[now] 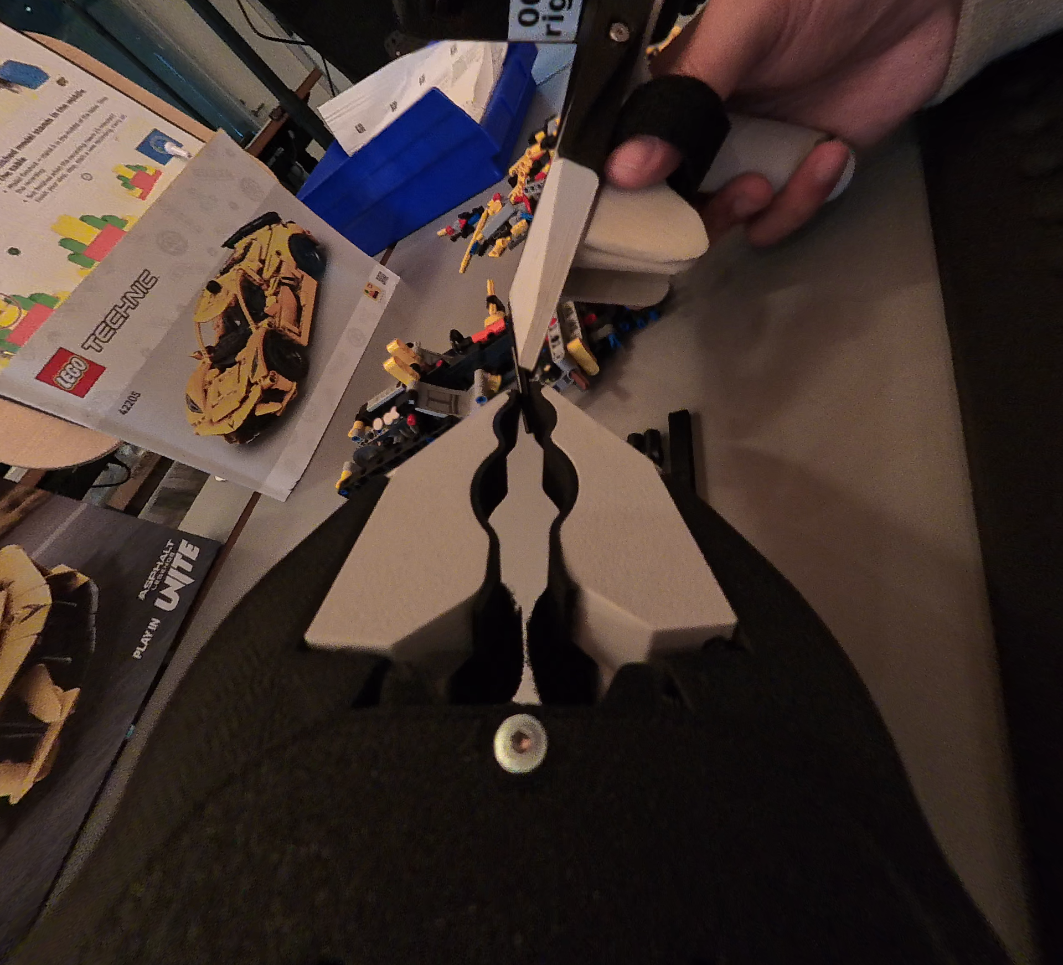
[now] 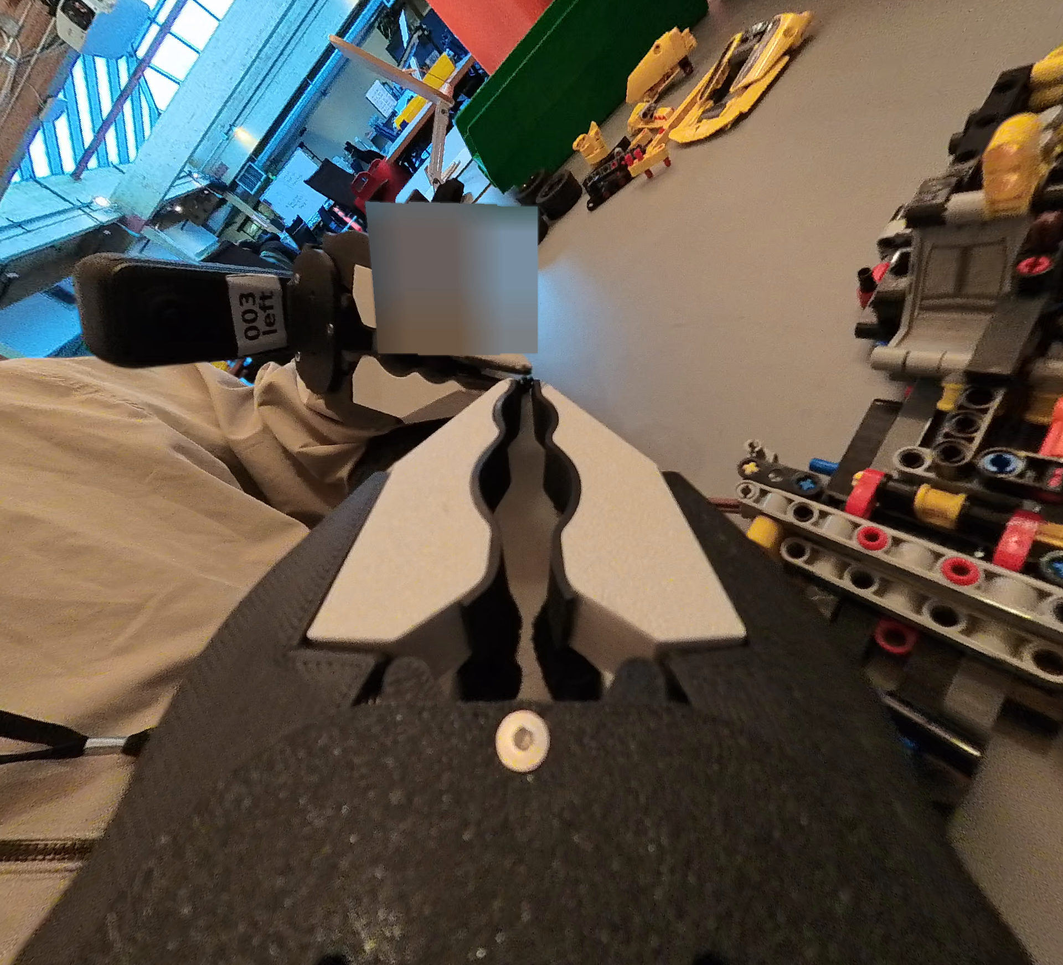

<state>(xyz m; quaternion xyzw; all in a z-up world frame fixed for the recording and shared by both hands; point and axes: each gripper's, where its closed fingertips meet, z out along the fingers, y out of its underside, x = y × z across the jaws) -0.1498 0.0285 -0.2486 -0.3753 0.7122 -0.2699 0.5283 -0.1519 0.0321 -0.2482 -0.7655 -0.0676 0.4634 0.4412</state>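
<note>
My left gripper (image 1: 524,411) is shut, with a thin black piece (image 1: 524,419) pinched between its tips, just above the table. My right gripper (image 1: 524,362) comes down from above, held by a hand (image 1: 817,46), and its tips meet the same piece end to end. In the right wrist view my right gripper (image 2: 526,384) is shut with a speck of black at its tips, and the left gripper (image 2: 402,385) lies just beyond. A partly built grey, black and yellow brick car chassis (image 1: 425,402) sits right behind the tips and also shows at the right (image 2: 949,477).
An instruction booklet (image 1: 190,316) lies to the left, a blue bin (image 1: 414,172) and loose parts (image 1: 500,224) behind. Black pieces (image 1: 679,442) lie to the right. Yellow body panels (image 2: 730,74), wheels (image 2: 558,189) and a green box (image 2: 575,74) lie farther off. Left and right tips are no more than a few centimetres apart.
</note>
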